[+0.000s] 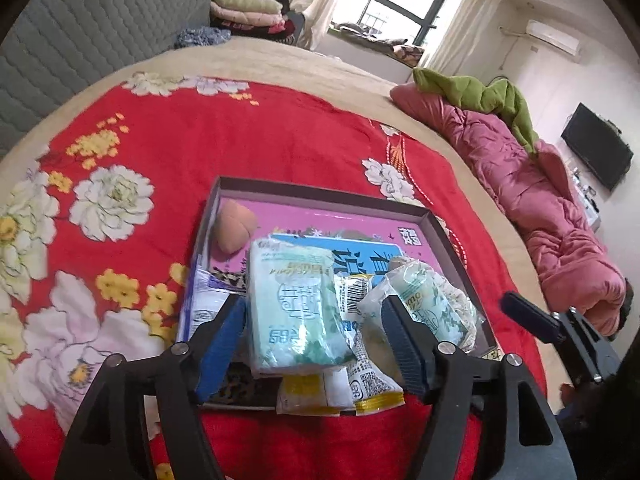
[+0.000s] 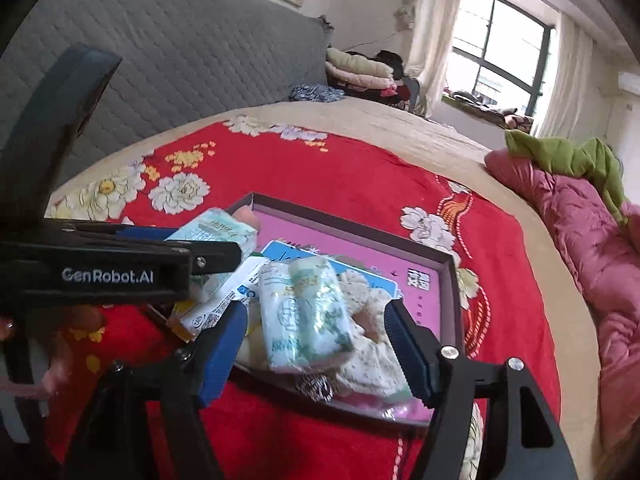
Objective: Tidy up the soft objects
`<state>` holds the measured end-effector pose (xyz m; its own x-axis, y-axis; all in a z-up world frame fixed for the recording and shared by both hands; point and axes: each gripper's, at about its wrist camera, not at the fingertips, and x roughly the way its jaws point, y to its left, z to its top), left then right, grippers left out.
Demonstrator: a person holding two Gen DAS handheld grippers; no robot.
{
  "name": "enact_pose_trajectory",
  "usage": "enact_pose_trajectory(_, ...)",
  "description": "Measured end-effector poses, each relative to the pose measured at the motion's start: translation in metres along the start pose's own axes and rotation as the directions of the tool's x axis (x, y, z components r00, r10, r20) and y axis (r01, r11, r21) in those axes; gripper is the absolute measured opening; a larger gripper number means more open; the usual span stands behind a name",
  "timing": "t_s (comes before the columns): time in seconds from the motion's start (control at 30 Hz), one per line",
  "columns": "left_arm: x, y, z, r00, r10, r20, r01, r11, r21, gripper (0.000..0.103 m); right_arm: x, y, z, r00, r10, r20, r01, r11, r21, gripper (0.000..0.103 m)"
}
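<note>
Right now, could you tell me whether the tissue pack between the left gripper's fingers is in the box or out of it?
In. The tissue pack rests inside the box, atop other packets, with the left gripper open around it.

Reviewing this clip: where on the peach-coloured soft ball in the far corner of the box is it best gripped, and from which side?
Probably across the peach ball's rounded middle, coming from above. It lies in the box's far left corner against the walls, so a sideways approach is blocked; only its top and the sides facing the tissue packs look free.
</note>
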<state>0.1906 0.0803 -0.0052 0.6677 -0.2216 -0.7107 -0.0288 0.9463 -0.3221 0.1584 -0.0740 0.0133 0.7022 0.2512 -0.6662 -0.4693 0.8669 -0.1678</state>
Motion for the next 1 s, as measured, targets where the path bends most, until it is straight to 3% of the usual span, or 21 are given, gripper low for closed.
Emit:
enact_pose_trajectory(0.17,-0.025,-0.009,-0.005,0.998,0.05,0.022,-0.051,0.999,0.01,0.077,-0.024,-0.02,-0.008,0.999,0.032,0.022,-0.034,0.993,0.11,0.071)
enact_pose_trajectory(0.33,-0.04,-0.025,-0.023,0.995,0.102,0.014,-0.103,0.993,0.052,0.078,-0.037,-0.034,-0.021,1.0,-0.005,0.014,0.003,0.981,0.192,0.072)
enact_pose_trajectory(0.53,-0.059,-0.047,-0.043,0.988,0.149,0.029,-0.151,0.984,0.093,0.078,-0.05,-0.041,-0.039,1.0,0.006,0.0,-0.006,0.97,0.245,0.072)
enact_pose_trajectory(0.77,-0.088,-0.057,-0.058,0.977,0.194,0.083,-0.2,0.978,0.068,0.078,-0.069,-0.044,-0.051,1.0,0.024,0.004,-0.024,0.959,0.282,0.072)
enact_pose_trajectory(1.0,-0.112,-0.062,-0.071,0.97,0.21,0.12,-0.218,0.974,0.061,0.078,-0.098,-0.047,-0.051,0.998,0.007,0.059,-0.024,0.955,0.294,0.072)
